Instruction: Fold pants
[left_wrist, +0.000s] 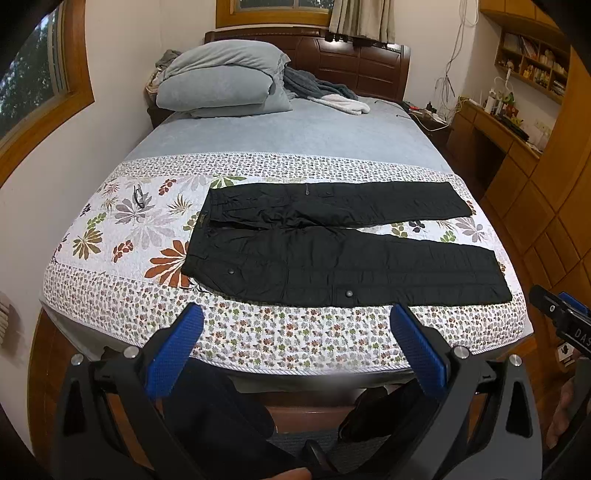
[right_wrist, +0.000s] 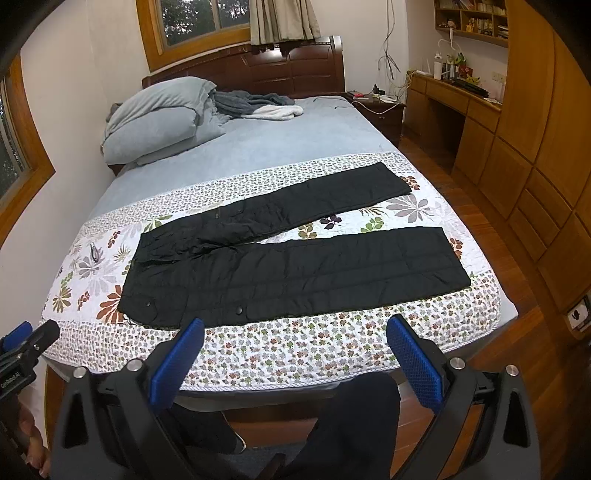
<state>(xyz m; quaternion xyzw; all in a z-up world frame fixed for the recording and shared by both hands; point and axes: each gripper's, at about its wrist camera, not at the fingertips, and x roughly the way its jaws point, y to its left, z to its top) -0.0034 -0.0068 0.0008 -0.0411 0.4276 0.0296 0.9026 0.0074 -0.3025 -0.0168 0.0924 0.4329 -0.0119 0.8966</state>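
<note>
Black pants (left_wrist: 332, 243) spread flat on floral quilt (left_wrist: 258, 332), left gripper (left_wrist: 297, 314) and right gripper (right_wrist: 295, 328) held short of them, jaws spread, empty

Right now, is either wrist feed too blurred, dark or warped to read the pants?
Left wrist view: sharp; black pants show little fold detail, bed edges bow from the fisheye. Right wrist view: equally sharp and evenly lit, no glare; pants outline clear, dark corners from the lens.
</note>
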